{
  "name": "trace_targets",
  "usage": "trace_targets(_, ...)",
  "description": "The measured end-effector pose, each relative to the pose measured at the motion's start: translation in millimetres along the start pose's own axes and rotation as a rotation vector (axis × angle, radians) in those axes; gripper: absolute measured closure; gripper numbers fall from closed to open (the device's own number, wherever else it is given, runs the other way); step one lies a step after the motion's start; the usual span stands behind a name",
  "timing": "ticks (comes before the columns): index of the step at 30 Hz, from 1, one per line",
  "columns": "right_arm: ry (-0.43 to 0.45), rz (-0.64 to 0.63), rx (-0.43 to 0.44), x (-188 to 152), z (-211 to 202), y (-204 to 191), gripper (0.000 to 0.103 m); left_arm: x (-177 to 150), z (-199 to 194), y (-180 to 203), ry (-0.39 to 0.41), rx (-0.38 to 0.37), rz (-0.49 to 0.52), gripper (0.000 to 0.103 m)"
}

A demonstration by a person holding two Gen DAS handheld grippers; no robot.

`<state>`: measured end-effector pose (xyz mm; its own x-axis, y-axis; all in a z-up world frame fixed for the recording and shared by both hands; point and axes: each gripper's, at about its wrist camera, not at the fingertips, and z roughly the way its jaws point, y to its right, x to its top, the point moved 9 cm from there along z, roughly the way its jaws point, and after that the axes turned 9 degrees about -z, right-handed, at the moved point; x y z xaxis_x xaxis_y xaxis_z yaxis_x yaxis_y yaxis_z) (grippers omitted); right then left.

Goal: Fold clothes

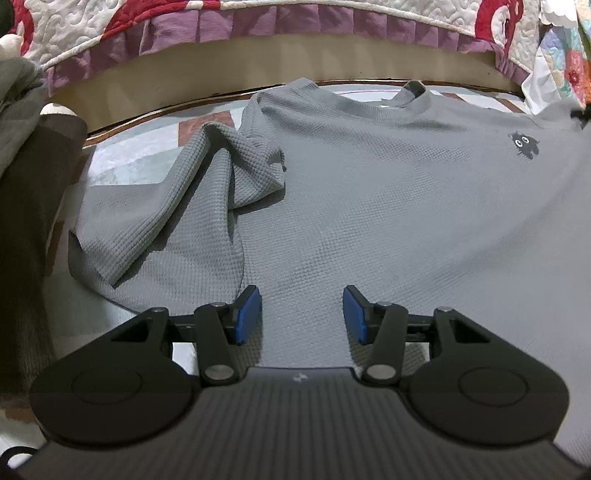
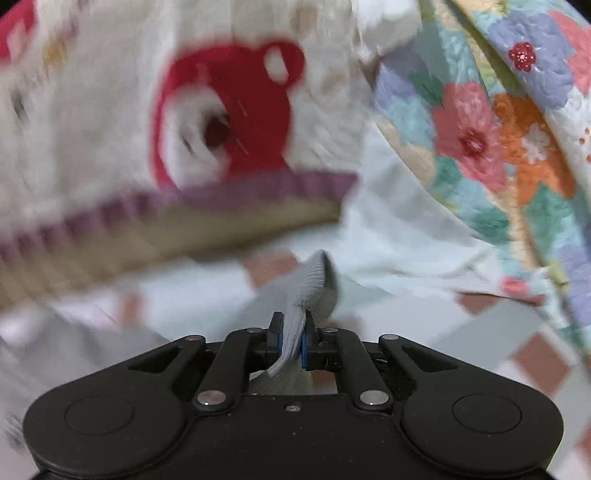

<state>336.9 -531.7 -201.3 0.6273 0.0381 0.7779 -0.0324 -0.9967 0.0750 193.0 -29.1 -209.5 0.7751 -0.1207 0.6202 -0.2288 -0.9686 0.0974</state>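
Observation:
A grey waffle-knit shirt (image 1: 369,192) lies spread front-up on the floor, collar toward the bed, a small black creature patch (image 1: 523,144) on the chest. Its left sleeve (image 1: 207,192) is crumpled and folded over near the body. My left gripper (image 1: 302,314) hovers over the lower part of the shirt, its blue pads apart with nothing between them. In the right wrist view my right gripper (image 2: 291,341) is shut on a fold of the grey shirt fabric (image 2: 310,284), which rises in a bunch past the pads. That view is motion-blurred.
A bed with a white and red quilt with a purple frill (image 1: 258,26) runs along the far side. A floral quilt (image 2: 498,129) hangs at the right. Checked floor (image 2: 528,354) surrounds the shirt. A dark garment or leg (image 1: 29,240) fills the left edge.

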Motion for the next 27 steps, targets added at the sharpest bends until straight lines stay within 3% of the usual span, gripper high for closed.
trace_targets(4,-0.153,-0.056,-0.208,-21.8,15.3,25.9,0.093,-0.4,0.8,0.4,0.003,0.003,-0.001,0.052)
trace_targets(6,-0.175,-0.030,-0.255,-27.6,11.6,38.5,0.092,-0.3,0.6,-0.4,0.003,-0.002,-0.008,0.052)
trace_targets(7,-0.166,0.034,-0.238,-29.7,4.0,42.9,0.089,0.1,0.5,-1.1,0.003,-0.007,-0.013,0.052)
trace_targets(8,-0.156,0.107,-0.218,-32.1,-4.4,46.5,0.078,0.4,0.2,-1.8,0.002,-0.011,-0.018,0.052)
trace_targets(9,-0.142,0.189,-0.182,-36.9,-13.7,47.0,0.060,1.1,0.0,-2.9,0.001,-0.014,-0.025,0.052)
trace_targets(10,-0.128,0.260,-0.129,-44.6,-21.7,44.8,0.053,1.9,-0.2,-4.3,0.001,-0.014,-0.033,0.052)
trace_targets(12,-0.113,0.367,-0.033,-59.2,-35.1,39.1,0.046,3.9,0.0,-6.3,0.002,-0.015,-0.053,0.052)
trace_targets(15,-0.186,0.268,0.004,-81.4,-32.1,20.5,0.047,5.8,-1.0,-7.7,0.001,-0.011,-0.064,0.052)
trace_targets(17,-0.217,0.119,-0.074,-86.0,-30.5,9.4,0.048,7.4,-6.5,-10.2,0.004,0.003,-0.060,0.052)
trace_targets(19,-0.194,-0.003,-0.178,-77.7,-37.7,-1.2,0.048,16.5,-23.5,-23.0,0.060,0.049,-0.063,0.052)
trace_targets(21,-0.121,-0.113,-0.167,-58.0,-46.6,-27.0,0.048,27.2,-43.2,-39.7,0.129,0.098,-0.075,0.052)
trace_targets(24,-0.021,-0.298,-0.052,-28.4,-56.8,-89.5,0.048,32.7,-62.1,-75.8,0.186,0.149,-0.182,0.051)
trace_targets(27,0.044,-0.415,0.161,-13.0,-71.8,-170.5,0.050,23.3,-53.2,-102.6,0.159,0.164,-0.265,0.051)
